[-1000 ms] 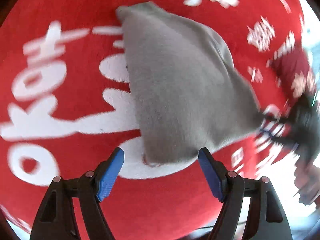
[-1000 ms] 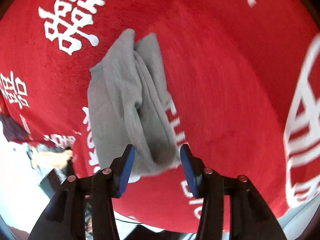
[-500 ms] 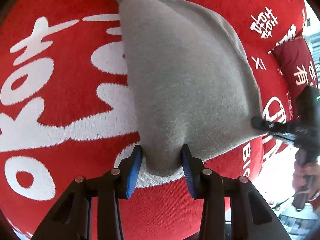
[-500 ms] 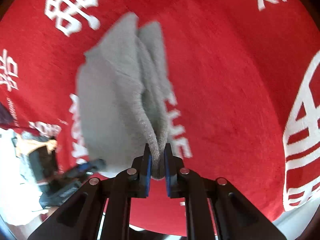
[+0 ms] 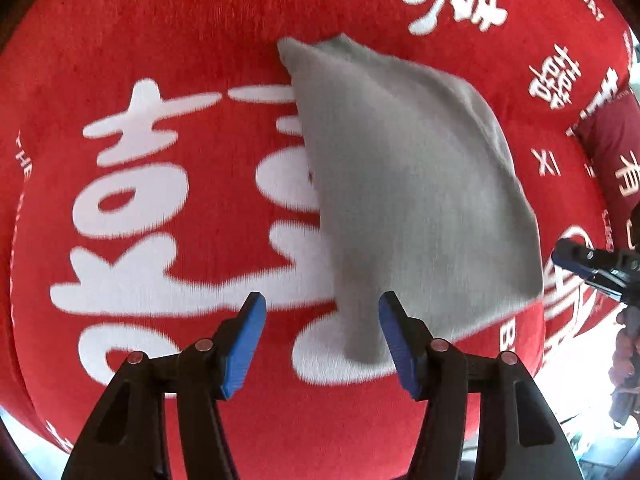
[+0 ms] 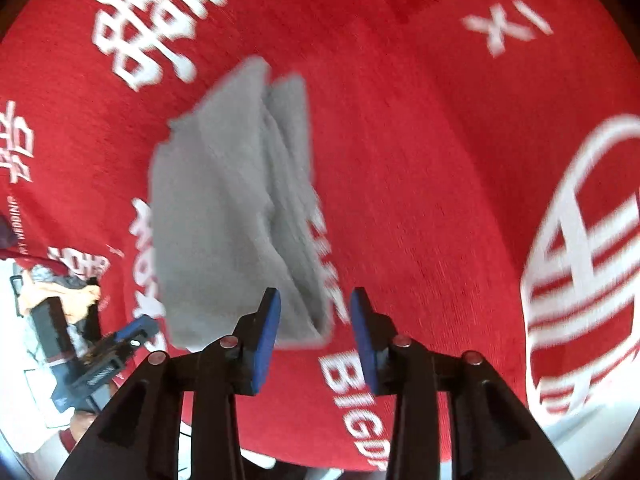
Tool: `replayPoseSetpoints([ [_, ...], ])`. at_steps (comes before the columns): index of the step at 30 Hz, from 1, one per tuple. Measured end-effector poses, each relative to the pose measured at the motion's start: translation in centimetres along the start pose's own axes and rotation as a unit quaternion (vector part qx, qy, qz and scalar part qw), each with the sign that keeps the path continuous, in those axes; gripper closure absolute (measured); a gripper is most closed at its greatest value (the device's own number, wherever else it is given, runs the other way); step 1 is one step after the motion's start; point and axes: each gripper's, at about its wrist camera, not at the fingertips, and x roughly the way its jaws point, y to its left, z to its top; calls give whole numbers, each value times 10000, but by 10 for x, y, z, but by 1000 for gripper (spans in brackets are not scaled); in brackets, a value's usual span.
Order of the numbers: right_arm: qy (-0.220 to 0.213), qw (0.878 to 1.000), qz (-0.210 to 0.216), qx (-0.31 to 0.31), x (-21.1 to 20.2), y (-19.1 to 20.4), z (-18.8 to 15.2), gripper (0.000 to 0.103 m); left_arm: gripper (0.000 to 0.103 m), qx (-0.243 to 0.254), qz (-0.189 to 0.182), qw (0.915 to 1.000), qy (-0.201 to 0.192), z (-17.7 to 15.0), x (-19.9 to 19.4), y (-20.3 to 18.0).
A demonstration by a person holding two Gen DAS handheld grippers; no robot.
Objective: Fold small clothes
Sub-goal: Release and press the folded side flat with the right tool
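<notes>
A folded grey garment (image 5: 404,184) lies on the red cloth with white characters (image 5: 160,40). My left gripper (image 5: 320,340) is open, its blue pads on either side of the garment's near corner, not gripping it. In the right wrist view the same grey garment (image 6: 232,216) lies in folded layers. My right gripper (image 6: 316,340) is open just behind its near edge, holding nothing. The right gripper's blue tip shows at the right edge of the left wrist view (image 5: 580,260). The left gripper shows at the lower left of the right wrist view (image 6: 120,340).
A dark red cushion or cloth with white characters (image 5: 616,152) lies at the right edge of the left wrist view. The red cloth's front edge (image 6: 280,456) runs below my right gripper, with bright floor beyond it.
Both grippers were shut on the garment's near corners half a second ago. Both have opened and let go, and pulled back a little. The garment has dropped flat.
</notes>
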Motion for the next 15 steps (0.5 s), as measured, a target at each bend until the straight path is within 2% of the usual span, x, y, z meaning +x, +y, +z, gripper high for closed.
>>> replayPoseSetpoints([
  [7,-91,9996,226,-129,41,21,89,60,42,-317,59,9994,-130,41,15,-14],
  [8,-53,9996,278,-47,49,21,98,60,37,-346,88,9993,-120,46,18,-16],
  [9,16,9994,337,50,59,20,108,60,24,-352,166,9991,-146,48,19,-17],
  [10,83,9992,376,123,66,19,113,60,21,-338,334,9987,-206,50,20,-19],
  [11,176,9988,422,193,73,19,117,63,21,-311,406,9984,-227,51,21,-20],
  [12,215,9985,458,188,76,21,119,72,21,-317,421,9984,-215,52,22,-20],
  [13,208,9987,460,88,75,25,120,95,21,-363,415,9983,-197,53,23,-20],
  [15,137,9991,278,-280,69,36,119,95,21,-453,413,9980,-152,55,23,-19],
])
